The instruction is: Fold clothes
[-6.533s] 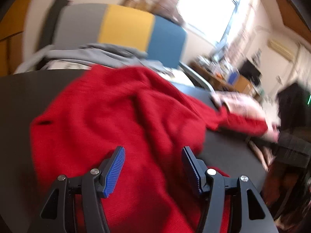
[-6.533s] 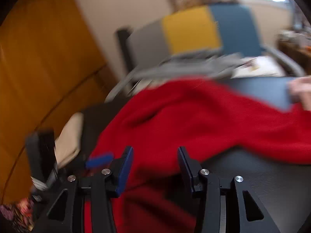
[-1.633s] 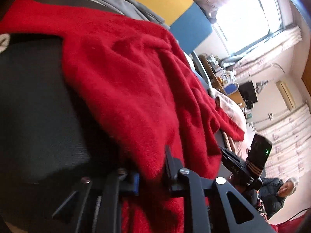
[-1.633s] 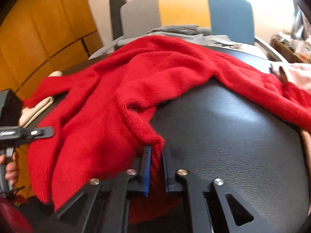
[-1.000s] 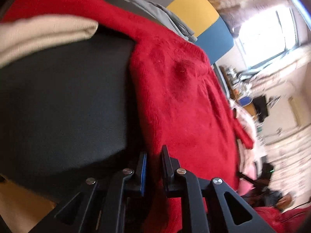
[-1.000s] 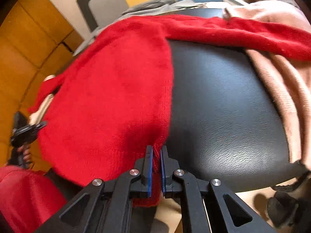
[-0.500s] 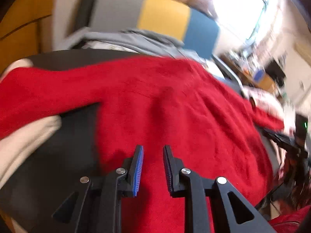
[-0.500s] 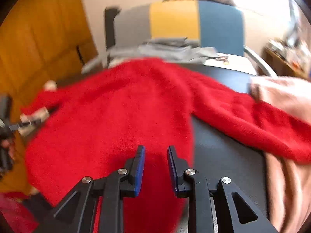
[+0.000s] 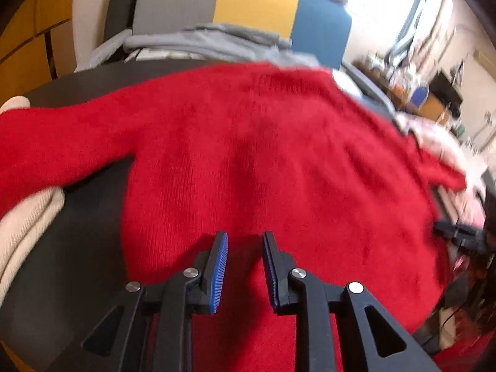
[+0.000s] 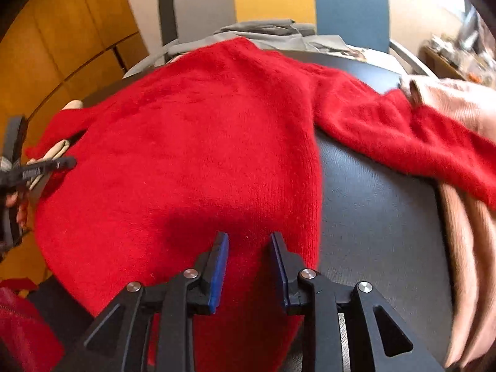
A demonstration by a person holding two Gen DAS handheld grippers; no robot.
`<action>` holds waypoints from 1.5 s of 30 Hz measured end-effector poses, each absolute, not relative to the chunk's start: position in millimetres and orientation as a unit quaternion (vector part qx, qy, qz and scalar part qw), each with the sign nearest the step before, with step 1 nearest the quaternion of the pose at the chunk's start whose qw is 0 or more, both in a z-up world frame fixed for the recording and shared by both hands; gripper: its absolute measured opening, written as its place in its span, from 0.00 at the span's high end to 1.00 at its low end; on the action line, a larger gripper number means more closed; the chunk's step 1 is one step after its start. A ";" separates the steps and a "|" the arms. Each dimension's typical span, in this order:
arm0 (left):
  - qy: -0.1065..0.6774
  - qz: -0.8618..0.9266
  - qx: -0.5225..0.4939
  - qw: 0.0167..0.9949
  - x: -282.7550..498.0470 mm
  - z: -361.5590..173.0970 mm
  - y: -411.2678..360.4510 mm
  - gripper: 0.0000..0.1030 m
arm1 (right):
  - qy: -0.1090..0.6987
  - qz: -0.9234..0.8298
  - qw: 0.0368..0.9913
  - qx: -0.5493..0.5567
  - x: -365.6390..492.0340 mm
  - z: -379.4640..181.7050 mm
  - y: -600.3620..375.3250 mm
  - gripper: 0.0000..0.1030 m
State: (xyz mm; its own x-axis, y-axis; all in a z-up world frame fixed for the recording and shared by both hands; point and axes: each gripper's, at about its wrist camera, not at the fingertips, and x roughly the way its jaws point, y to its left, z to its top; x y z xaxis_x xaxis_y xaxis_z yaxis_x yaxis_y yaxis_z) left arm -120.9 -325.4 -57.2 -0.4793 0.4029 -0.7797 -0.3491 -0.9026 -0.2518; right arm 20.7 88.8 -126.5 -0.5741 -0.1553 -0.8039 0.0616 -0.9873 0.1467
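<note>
Left hand-held gripper and right hand-held gripper, jaws opening and empty, hovered over the hem of the red sweater. It lay flat on the black table, unfolded: collar away, sleeves out sideways. Every fold remained.

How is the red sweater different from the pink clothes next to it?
The red sweater is bright red and fuzzy; the pink clothes are pale and look smoother.
The red sweater lies spread out flat with its sleeves out; the pink clothes sit bunched in folds at the edge.
One red sleeve lies on top of the pink clothes.
Both rest on the same black table.
</note>
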 end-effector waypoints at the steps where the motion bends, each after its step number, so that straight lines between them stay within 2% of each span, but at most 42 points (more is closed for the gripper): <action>1: -0.036 0.865 -0.449 0.219 -125.6 -50.7 -323.6 0.78 | -0.057 -0.891 0.058 0.446 19.2 -121.7 91.6 0.71; 2: -0.042 0.871 -0.438 0.220 -130.8 -47.5 -319.0 0.78 | -0.075 -0.899 0.046 0.428 18.4 -116.1 98.3 0.67; 3: -0.048 0.876 -0.427 0.221 -136.1 -44.9 -314.1 0.76 | -0.098 -0.907 0.024 0.408 18.8 -111.1 109.4 0.59; 6: -0.059 0.881 -0.412 0.227 -151.3 -48.1 -296.5 0.75 | -0.175 -0.919 -0.087 0.342 31.5 -96.5 163.9 0.46; 11: -0.062 0.872 -0.433 0.218 -164.0 -84.0 -279.6 0.75 | -0.282 -0.874 -0.273 0.285 69.3 -76.7 272.1 0.41; 15: -0.069 0.876 -0.424 0.218 -162.4 -87.2 -280.9 0.75 | -0.347 -0.843 -0.281 0.299 80.8 -83.3 309.6 0.40; 19: -0.062 0.878 -0.422 0.216 -161.5 -87.5 -280.0 0.74 | -0.293 -0.885 -0.185 0.310 34.3 -73.8 268.4 0.40; 26: -0.062 0.879 -0.420 0.218 -158.5 -88.3 -279.3 0.73 | -0.198 -0.908 -0.001 0.370 -151.9 -52.8 143.1 0.38; 32: -0.059 0.883 -0.412 0.217 -156.9 -91.8 -278.5 0.73 | -0.057 -0.909 0.069 0.408 -284.5 -48.2 48.6 0.34; 35: -0.054 0.886 -0.408 0.215 -157.1 -93.9 -276.9 0.73 | -0.039 -0.901 0.081 0.424 -342.0 -59.7 25.3 0.26; 37: -0.067 0.883 -0.408 0.221 -158.4 -95.7 -280.5 0.73 | -0.033 -0.879 0.073 0.470 -365.8 -77.7 20.0 0.25; 38: -0.074 0.882 -0.408 0.224 -159.0 -96.7 -282.4 0.73 | -0.030 -0.867 0.068 0.493 -377.7 -86.8 17.4 0.25; 40: -0.088 0.879 -0.409 0.230 -160.4 -98.5 -286.1 0.73 | -0.019 -0.847 0.070 0.527 -383.8 -100.7 13.3 0.38; 41: -0.092 0.878 -0.409 0.231 -160.6 -99.2 -287.1 0.73 | -0.015 -0.844 0.076 0.531 -379.7 -103.3 12.1 0.50; 42: -0.094 0.878 -0.409 0.232 -160.5 -99.5 -287.5 0.73 | -0.013 -0.855 0.088 0.512 -368.6 -98.0 10.9 0.71; 44: -0.095 0.878 -0.408 0.232 -159.5 -99.3 -287.4 0.73 | 0.011 -0.876 0.103 0.472 -338.6 -88.5 3.3 0.82; 45: -0.097 0.877 -0.408 0.233 -159.6 -99.4 -287.8 0.73 | 0.025 -0.886 0.106 0.451 -321.8 -85.8 0.3 0.84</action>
State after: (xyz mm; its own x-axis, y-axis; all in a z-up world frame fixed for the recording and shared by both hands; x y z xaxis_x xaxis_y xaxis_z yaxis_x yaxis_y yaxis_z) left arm -159.6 -287.8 -99.4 -0.5587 0.4879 -0.6707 -0.3300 -0.8727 -0.3599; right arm -321.8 0.3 -85.8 -0.5701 -0.1660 -0.8046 0.2102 -0.9762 0.0525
